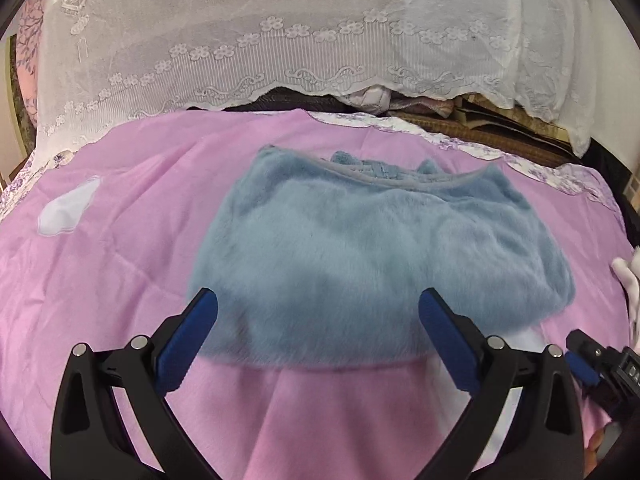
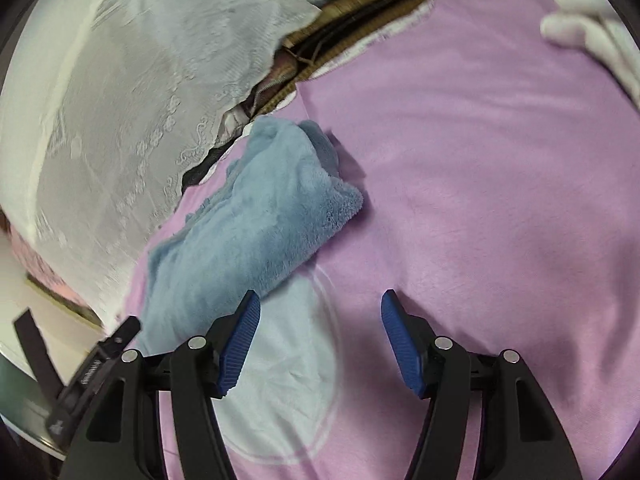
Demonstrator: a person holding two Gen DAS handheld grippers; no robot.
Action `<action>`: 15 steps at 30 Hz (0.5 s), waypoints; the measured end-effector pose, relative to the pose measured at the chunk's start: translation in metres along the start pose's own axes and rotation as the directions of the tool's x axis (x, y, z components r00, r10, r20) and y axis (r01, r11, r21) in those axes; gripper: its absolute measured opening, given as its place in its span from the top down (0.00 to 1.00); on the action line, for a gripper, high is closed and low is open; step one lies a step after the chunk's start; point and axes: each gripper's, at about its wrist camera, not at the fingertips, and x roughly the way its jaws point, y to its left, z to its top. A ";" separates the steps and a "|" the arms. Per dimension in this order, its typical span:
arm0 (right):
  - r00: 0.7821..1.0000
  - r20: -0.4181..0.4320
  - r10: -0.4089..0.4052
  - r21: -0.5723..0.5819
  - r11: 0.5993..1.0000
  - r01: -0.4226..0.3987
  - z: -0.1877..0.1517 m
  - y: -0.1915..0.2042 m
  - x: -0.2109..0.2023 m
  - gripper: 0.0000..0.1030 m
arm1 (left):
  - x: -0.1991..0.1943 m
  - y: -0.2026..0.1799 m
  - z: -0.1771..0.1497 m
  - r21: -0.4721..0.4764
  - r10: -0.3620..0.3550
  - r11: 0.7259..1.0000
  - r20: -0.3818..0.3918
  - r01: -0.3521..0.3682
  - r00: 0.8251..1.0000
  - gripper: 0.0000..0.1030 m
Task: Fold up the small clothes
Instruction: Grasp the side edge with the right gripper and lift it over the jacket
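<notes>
Garment: a small blue-grey plush garment is laid on the pink sheet of a bed, roughly in the middle of the left wrist view; in the right wrist view it is seen end-on as a thick doubled bundle, so at least one fold is judged to be in place.
Material and shape: a deep, fuzzy pile is shown, with a grey bound edge and a ribbed band along the far side; the outline is rounded and bulky, with soft corners rather than crisp ones.
Left tongs: the left tongs are held wide apart above the near edge of the garment, and nothing is gripped between the blue pads.
Right tongs: the right tongs are held partly spread over a pale white patch on the sheet, just beside the garment's near end, and nothing is held.
Surroundings: a white lace cover is draped behind the bed, and a white-gloved hand is seen at the far right edge.
Risk: thick pile is judged likely to spring back, so a fold may open once released.
Cause: only the top layer may be pinched, or the slippery sheet may be caught along with the garment, so that the bundle is dragged askew.
</notes>
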 end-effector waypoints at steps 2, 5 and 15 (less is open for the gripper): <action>0.999 -0.021 0.028 0.070 0.997 -0.026 0.007 -0.002 0.013 0.37 | 0.013 -0.005 0.007 -0.013 0.019 1.000 -0.023 -0.020 1.000 0.05; 0.999 -0.021 0.028 0.142 0.990 -0.024 0.014 -0.002 0.033 0.37 | 0.035 -0.007 0.012 -0.033 0.036 0.999 -0.067 -0.039 0.997 0.05; 0.988 0.119 -0.103 0.073 0.993 0.095 0.029 0.035 0.083 0.35 | 0.066 -0.015 -0.001 0.038 0.135 0.990 -0.057 -0.133 0.989 0.04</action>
